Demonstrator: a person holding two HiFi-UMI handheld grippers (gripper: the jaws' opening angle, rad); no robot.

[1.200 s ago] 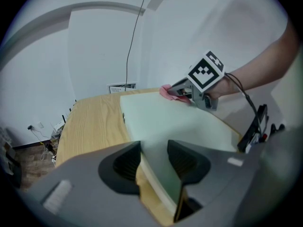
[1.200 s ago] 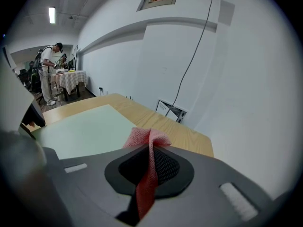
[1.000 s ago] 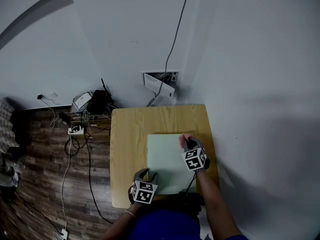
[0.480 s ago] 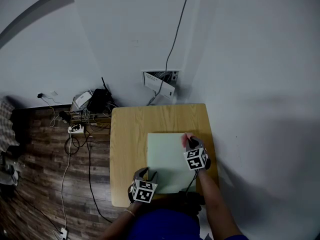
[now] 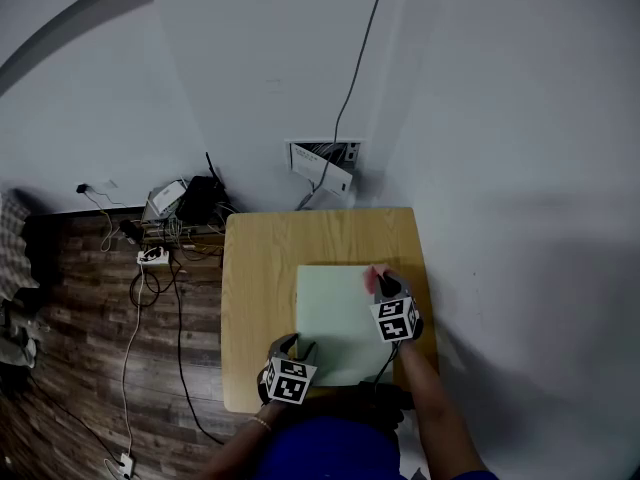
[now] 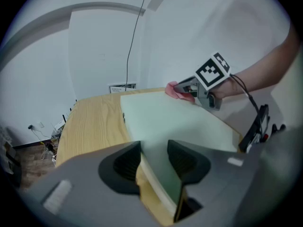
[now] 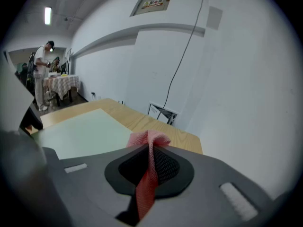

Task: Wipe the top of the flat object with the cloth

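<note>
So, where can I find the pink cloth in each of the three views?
Head view: pink cloth at the green board's far right corner.
Left gripper view: above centre, slightly right, at the board's far edge.
Right gripper view: bottom centre, pinched in the right claw.
Shared landmark: the green board.

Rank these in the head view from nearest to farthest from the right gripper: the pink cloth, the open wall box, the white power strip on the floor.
1. pink cloth: pinched in the right gripper itself, over the green board.
2. open wall box: low on the wall, farther ahead.
3. white power strip: far left, on the floor.
</note>
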